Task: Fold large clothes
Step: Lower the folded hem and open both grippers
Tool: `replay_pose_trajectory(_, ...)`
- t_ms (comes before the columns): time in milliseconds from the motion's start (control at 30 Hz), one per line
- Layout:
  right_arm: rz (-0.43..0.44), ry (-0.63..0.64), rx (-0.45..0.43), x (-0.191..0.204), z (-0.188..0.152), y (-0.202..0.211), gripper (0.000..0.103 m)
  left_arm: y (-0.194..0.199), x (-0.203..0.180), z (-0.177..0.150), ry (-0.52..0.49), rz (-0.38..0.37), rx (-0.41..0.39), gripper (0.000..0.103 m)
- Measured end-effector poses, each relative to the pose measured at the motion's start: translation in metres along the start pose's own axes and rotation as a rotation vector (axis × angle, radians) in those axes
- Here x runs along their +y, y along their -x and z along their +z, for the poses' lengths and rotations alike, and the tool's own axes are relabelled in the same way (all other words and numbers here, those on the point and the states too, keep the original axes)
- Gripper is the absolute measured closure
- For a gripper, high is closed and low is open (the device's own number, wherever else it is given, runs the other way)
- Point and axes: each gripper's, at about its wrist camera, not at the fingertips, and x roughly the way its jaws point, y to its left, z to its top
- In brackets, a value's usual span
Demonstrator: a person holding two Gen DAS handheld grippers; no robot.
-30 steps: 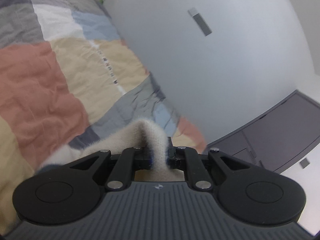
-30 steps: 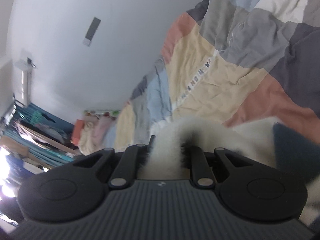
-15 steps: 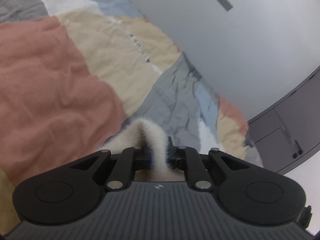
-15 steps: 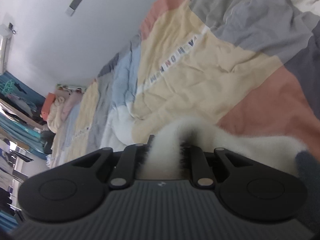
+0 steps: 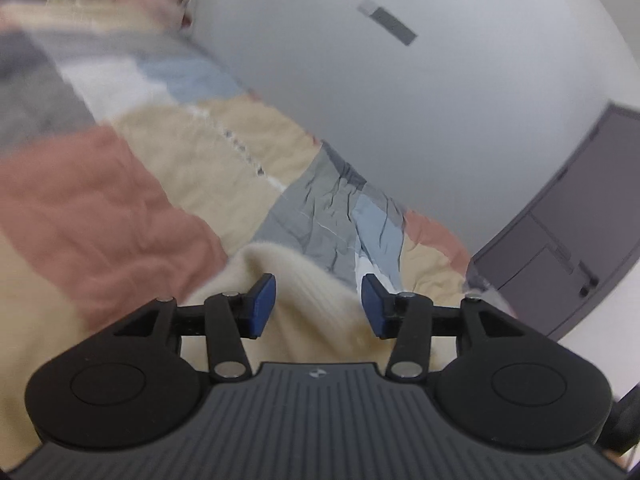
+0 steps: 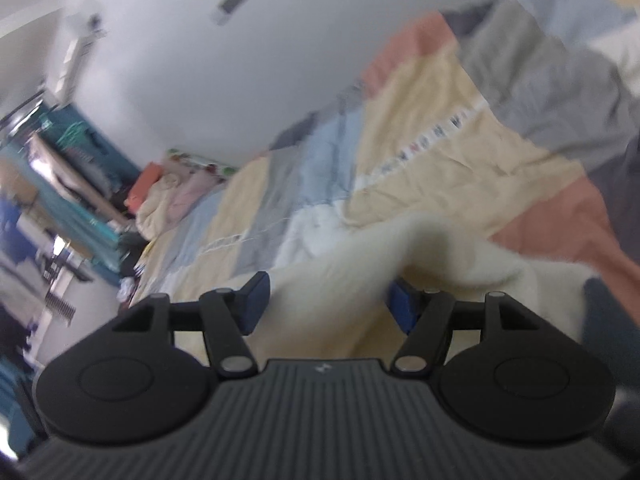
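Note:
A cream fluffy knit garment [image 5: 312, 296] lies on a patchwork bedspread [image 5: 120, 216] just in front of both grippers. In the left wrist view my left gripper [image 5: 318, 306] has its jaws opening. Its blue pads [image 5: 260, 306] stand apart on either side of a ribbed fold and do not press on it. In the right wrist view my right gripper [image 6: 328, 304] has its jaws opening too, with a hump of the cream garment [image 6: 340, 280] loose between its pads [image 6: 254, 302]. The rest of the garment is hidden under the gripper bodies.
The bedspread [image 6: 440, 152] runs up to a white wall [image 5: 400, 120]. A dark grey cabinet [image 5: 572, 248] stands at the bed's far right corner. Piled bedding [image 6: 172, 192] and a cluttered rack [image 6: 60, 184] sit at the bed's far end. A dark blue patch [image 6: 608, 308] lies beside the garment.
Both grippers were shut on folds of the cream garment; now both sets of jaws stand apart and the folds have slumped wider between them. Both views have rolled and shifted.

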Motion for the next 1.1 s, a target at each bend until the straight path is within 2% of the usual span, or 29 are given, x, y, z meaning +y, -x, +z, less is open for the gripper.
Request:
replay_pose_trajectory(133, 0.061, 0.015, 0.0, 0.008, -0.009, 0.028, 0.038, 0.022, -0.007, -0.012, -0.06, 0.013, 0.062, 0.049)
replay_pose_trajectory(200, 0.055, 0.022, 0.001, 0.012, -0.011, 0.033, 0.038, 0.021, -0.009, -0.016, -0.08, 0.016, 0.111, 0.049)
replay_pose_trajectory(333, 0.005, 0.103, 0.052, 0.023, -0.02, 0.022, 0.038, 0.004, -0.017, -0.029, -0.133, 0.016, 0.188, 0.049)
replay_pose_trajectory(500, -0.118, 0.175, 0.187, 0.024, -0.033, -0.021, 0.04, -0.034, -0.028, -0.042, -0.207, 0.024, 0.259, 0.049)
replay_pose_trajectory(600, -0.135, 0.156, 0.211, 0.021, -0.029, -0.045, 0.039, -0.065, -0.037, -0.033, -0.258, 0.096, 0.252, 0.049)
replay_pose_trajectory(767, -0.147, 0.081, 0.197, 0.007, -0.008, -0.074, 0.041, -0.112, -0.034, -0.016, -0.237, 0.12, 0.285, 0.049)
replay_pose_trajectory(933, -0.146, 0.081, 0.135, -0.003, 0.002, -0.088, 0.041, -0.141, -0.024, -0.012, -0.208, 0.109, 0.233, 0.049)
replay_pose_trajectory(1100, -0.145, 0.106, 0.055, -0.012, 0.01, -0.1, 0.042, -0.151, 0.0, -0.005, -0.115, 0.095, 0.151, 0.049)
